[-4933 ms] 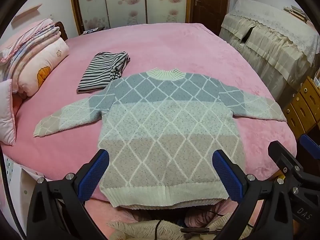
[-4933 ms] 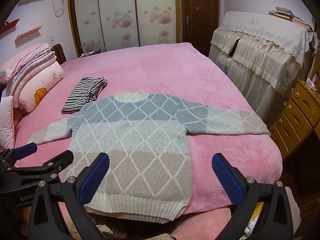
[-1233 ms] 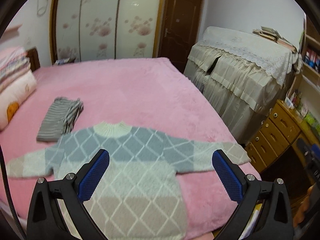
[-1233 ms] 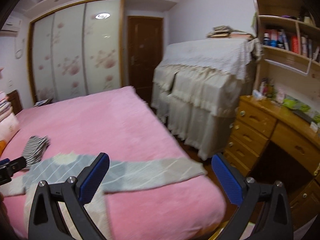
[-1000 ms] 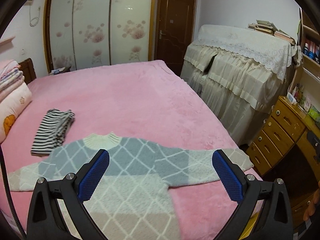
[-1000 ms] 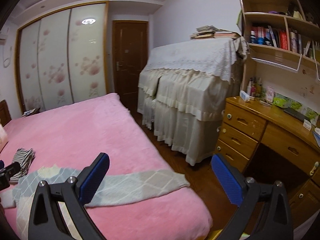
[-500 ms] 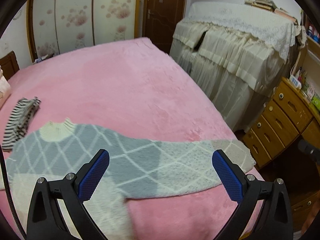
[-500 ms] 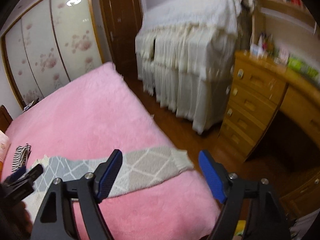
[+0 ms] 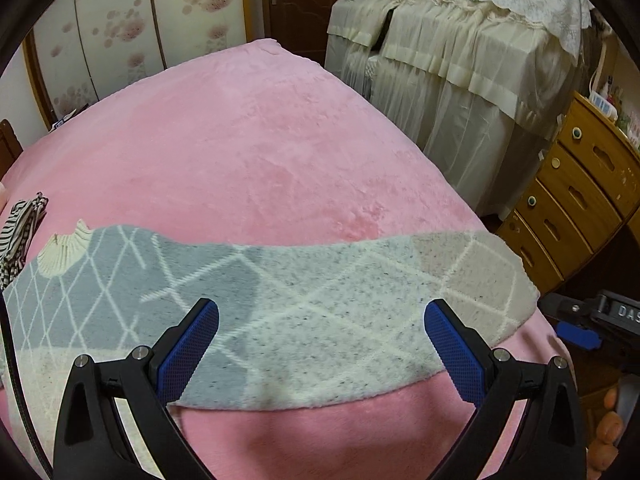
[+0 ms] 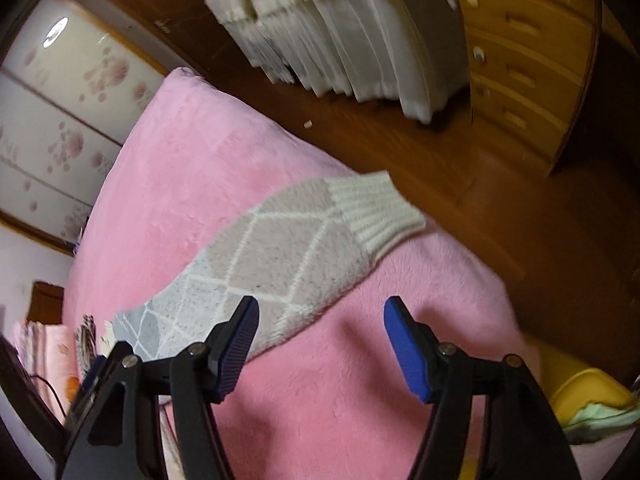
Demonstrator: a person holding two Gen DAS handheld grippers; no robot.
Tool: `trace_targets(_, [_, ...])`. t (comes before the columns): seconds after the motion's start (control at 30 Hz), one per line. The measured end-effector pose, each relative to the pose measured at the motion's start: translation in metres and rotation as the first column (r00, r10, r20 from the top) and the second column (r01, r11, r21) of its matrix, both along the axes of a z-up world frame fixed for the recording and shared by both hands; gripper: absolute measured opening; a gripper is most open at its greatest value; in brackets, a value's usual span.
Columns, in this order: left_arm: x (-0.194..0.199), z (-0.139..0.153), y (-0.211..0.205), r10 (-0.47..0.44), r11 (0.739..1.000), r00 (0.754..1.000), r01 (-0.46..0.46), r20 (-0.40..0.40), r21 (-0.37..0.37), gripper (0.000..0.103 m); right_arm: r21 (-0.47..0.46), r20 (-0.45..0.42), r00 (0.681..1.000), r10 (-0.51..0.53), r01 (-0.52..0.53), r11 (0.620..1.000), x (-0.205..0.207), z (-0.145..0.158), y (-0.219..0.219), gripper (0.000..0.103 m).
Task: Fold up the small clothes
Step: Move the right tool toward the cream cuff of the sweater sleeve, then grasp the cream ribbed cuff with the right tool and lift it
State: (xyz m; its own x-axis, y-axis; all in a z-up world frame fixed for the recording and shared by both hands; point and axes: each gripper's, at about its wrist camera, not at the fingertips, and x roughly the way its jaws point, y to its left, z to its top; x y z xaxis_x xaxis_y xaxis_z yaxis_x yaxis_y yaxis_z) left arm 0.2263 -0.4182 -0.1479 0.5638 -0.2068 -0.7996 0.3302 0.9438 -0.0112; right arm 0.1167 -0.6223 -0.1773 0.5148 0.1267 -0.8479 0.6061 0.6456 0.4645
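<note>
I see a knitted sweater (image 9: pixel 280 304) lying flat on a pink bed (image 9: pixel 256 148). It is grey-blue, pale grey and beige, crossed by white diamond lines. One sleeve (image 10: pixel 288 256) stretches out toward the bed's edge, and its cream ribbed cuff (image 10: pixel 376 208) reaches that edge, with brown wooden floor (image 10: pixel 500 208) beyond it.

My left gripper (image 9: pixel 320 344) is open, its two blue pads spread wide and holding nothing. It hangs just above the sleeve where the sleeve meets the sweater's body, with sleeve fabric showing between the pads. I cannot tell whether the pads touch the knit. The cream collar (image 9: pixel 64 248) sits to the left of this gripper, and a folded striped garment (image 9: pixel 20 236) lies on the bed just beyond the collar.

My right gripper (image 10: pixel 320 348) is also open and holds nothing. It hovers near the outer end of the sleeve, short of the cuff. Its left pad is over the sleeve's lower edge; its right pad is over bare pink bed. In the left wrist view, the right gripper (image 9: pixel 588 324) shows just past the sleeve's end, off the bed's edge.

Beside the bed, across the floor, stand a piece of furniture draped in cream cloth (image 9: pixel 460 60) and a wooden chest of drawers (image 9: pixel 576 204). This wrist view is tilted and blurred.
</note>
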Motion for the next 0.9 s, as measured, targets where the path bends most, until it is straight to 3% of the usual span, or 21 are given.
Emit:
trace_targets(0.2, [0.003,-0.009,-0.020,-0.017,0.999,1.000,0.016,0.008,0.038,0.102,0.073,-0.016,0.998,-0.058,0.059,0.996,0.005,-0.021,-0.012,0.063])
trace_targets(0.4, [0.000,-0.013,-0.028,-0.033,0.998,0.999,0.033,0.008,0.062,0.102,0.107,0.007,0.995,-0.098,0.097,0.990,0.016,-0.037,-0.024,0.051])
trace_targets(0.5, [-0.002,-0.014,-0.021,-0.028,0.997,1.000,0.028,0.002,0.069,0.102,0.114,0.017,0.992,-0.124,0.121,0.986,0.021,-0.044,-0.026,0.038])
trace_targets(0.53, [-0.001,-0.014,-0.018,-0.024,0.997,1.000,0.024,-0.001,0.069,0.102,0.108,0.024,0.992,-0.127,0.123,0.987,0.022,-0.044,-0.026,0.029])
trace_targets(0.57, [-0.001,-0.013,-0.013,-0.014,0.998,1.000,0.015,-0.006,0.066,0.102,0.094,0.032,0.991,-0.128,0.124,0.988,0.023,-0.041,-0.025,0.017])
trace_targets(0.6, [-0.001,-0.012,-0.009,-0.006,0.998,1.000,0.007,-0.009,0.061,0.102,0.082,0.052,0.991,-0.123,0.119,0.990,0.023,-0.037,-0.023,0.013])
trace_targets(0.73, [0.000,-0.003,0.018,0.038,0.999,0.999,-0.037,-0.014,0.035,0.102,0.003,0.187,0.979,-0.085,0.086,0.996,0.019,-0.001,-0.005,0.011])
trace_targets(0.9, [-0.004,0.017,0.064,0.087,0.996,0.996,-0.087,0.009,0.023,0.102,-0.089,0.317,0.946,0.064,-0.038,0.995,0.026,0.056,0.040,0.010])
